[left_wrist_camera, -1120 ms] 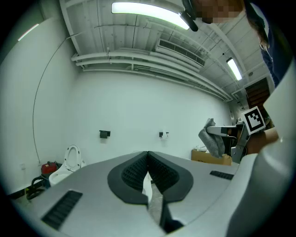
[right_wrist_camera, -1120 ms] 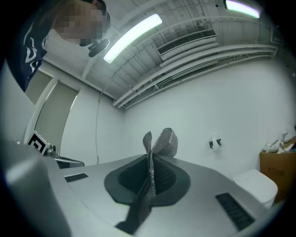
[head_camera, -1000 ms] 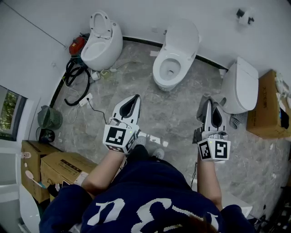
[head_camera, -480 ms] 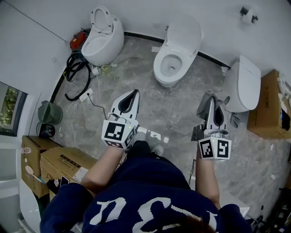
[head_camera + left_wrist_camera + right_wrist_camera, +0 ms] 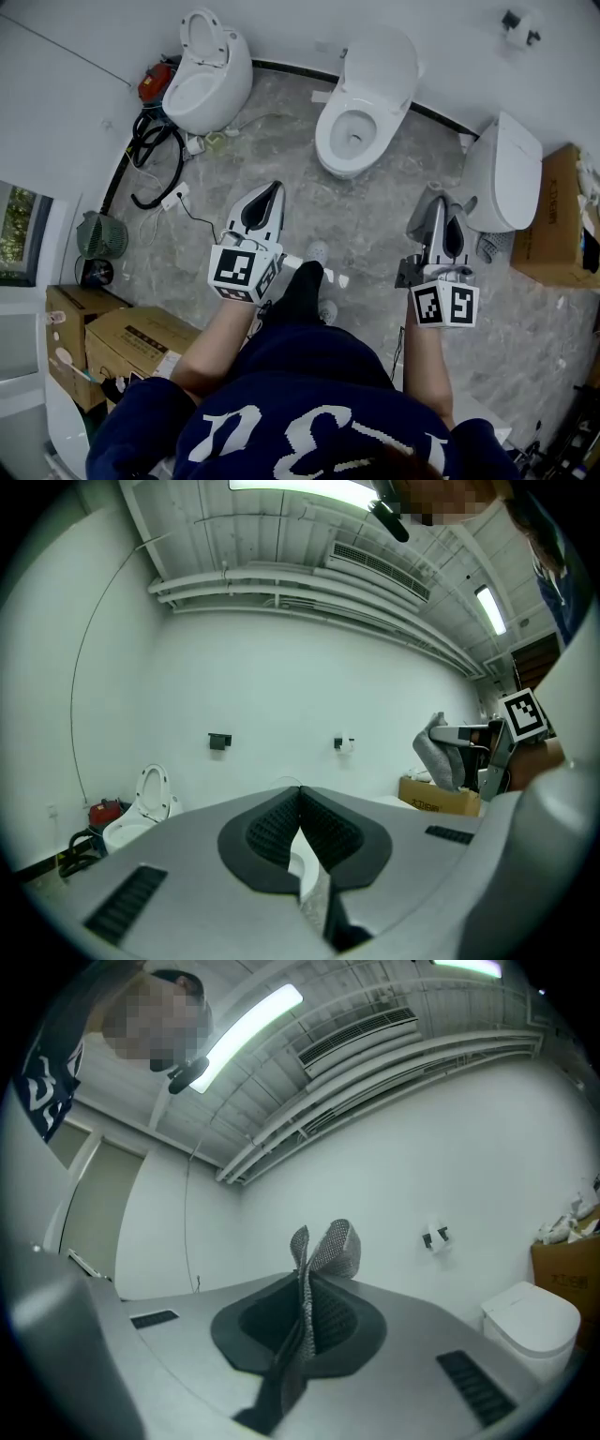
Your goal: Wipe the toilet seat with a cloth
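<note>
On the grey marble floor | middle toilet stands against the wall, lid raised, its toilet seat exposed, well ahead of both grippers | left gripper jaws pressed together, nothing between | right gripper pinches grey cloth, well apart from the seat.

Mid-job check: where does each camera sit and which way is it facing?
Head view: on the person's head, facing steeply down at the floor and three toilets; shows forearms, torso, left gripper and right gripper.
Left gripper view: on the left gripper, looking along its shut, empty jaws at the wall; a sleeve shows at right.
Right gripper view: on the right gripper, looking along jaws shut on the cloth, toward wall and ceiling; clothing shows upper left.
Shared: head and left gripper views both show the open-lid toilet.
</note>
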A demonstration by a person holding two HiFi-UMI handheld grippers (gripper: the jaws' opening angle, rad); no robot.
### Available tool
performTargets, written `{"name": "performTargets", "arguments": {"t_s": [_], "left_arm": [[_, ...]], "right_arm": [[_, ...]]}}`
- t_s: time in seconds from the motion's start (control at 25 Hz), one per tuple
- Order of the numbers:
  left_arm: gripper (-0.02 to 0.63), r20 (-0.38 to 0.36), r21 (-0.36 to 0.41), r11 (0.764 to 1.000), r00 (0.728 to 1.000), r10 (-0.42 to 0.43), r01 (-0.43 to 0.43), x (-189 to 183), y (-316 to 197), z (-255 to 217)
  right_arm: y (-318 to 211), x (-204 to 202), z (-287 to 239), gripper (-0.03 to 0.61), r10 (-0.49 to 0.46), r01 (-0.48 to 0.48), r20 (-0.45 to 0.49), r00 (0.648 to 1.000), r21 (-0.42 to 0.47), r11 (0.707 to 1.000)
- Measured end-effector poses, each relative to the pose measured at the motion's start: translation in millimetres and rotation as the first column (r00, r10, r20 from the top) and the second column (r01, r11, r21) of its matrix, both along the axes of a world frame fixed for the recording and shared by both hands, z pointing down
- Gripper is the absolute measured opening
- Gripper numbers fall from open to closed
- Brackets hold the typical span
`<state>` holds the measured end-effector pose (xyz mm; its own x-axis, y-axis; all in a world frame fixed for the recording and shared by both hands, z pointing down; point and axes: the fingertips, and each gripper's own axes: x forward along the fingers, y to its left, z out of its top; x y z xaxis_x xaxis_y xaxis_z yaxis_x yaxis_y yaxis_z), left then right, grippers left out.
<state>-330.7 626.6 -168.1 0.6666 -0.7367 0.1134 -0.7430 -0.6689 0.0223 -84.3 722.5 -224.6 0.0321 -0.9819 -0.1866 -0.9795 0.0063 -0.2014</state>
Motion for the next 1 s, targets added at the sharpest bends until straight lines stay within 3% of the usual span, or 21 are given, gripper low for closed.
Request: {"name": "performTargets", "arguments": {"t_s": [0.6,1.0], "left_arm": [[0.011,-0.043,0.010,0.995,0.994,0.097,-0.097,73,-225,-8],[0.011,-0.048,-0.010,0.994,0.993,0.107,-0.107,88,-299,-1]], "right_arm": [[-217,40,-13,0.026,0.026,-0.026,-0.011,1.000,-0.005,1.000],[-287,61,-9,0.026,0.035,-0.035,-0.008,0.999,-0.021,0.999]]}}
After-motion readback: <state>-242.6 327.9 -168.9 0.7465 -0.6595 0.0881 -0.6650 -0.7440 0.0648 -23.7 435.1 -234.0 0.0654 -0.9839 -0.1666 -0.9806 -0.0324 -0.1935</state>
